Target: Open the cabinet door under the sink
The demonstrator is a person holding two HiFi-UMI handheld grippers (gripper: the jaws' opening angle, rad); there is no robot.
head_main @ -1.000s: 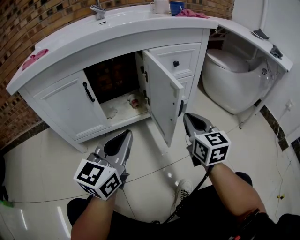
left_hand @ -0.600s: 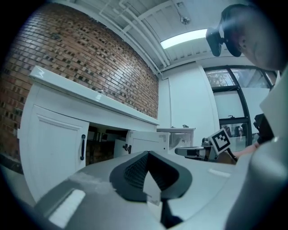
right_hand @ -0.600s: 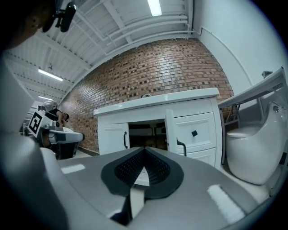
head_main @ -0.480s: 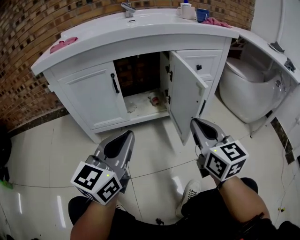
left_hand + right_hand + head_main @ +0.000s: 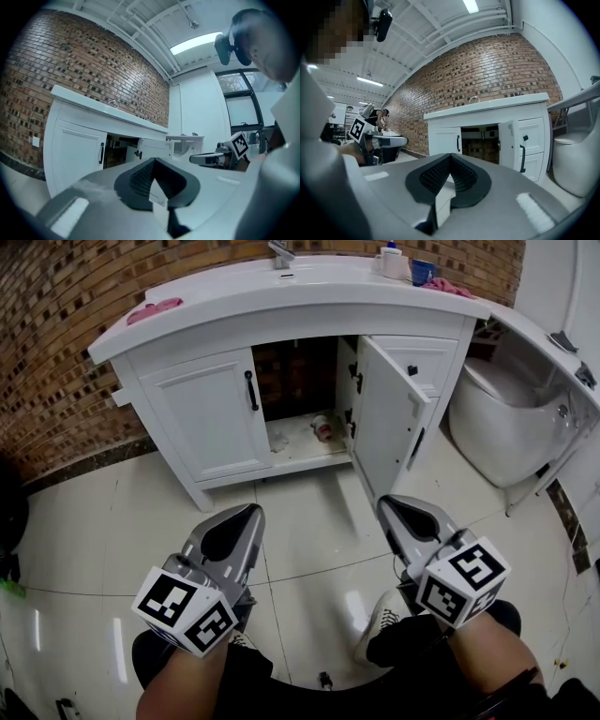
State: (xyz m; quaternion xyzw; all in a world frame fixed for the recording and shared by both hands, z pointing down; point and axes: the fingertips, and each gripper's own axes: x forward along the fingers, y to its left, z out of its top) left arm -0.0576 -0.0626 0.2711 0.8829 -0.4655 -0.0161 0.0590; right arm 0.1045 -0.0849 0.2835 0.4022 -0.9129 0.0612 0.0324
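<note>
Under the white sink counter [image 5: 281, 296], the right-hand white panelled cabinet door [image 5: 384, 418] stands swung wide open. Both the left gripper [image 5: 249, 511] and the right gripper [image 5: 384, 503] hang well apart from it, jaws pressed together on nothing. Keeping clear should avoid nudging it closed.

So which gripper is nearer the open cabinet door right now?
Right. The right gripper is just short of the open door, with bare floor between them. The left gripper is farther off to its left, out in front of the closed door.
</note>
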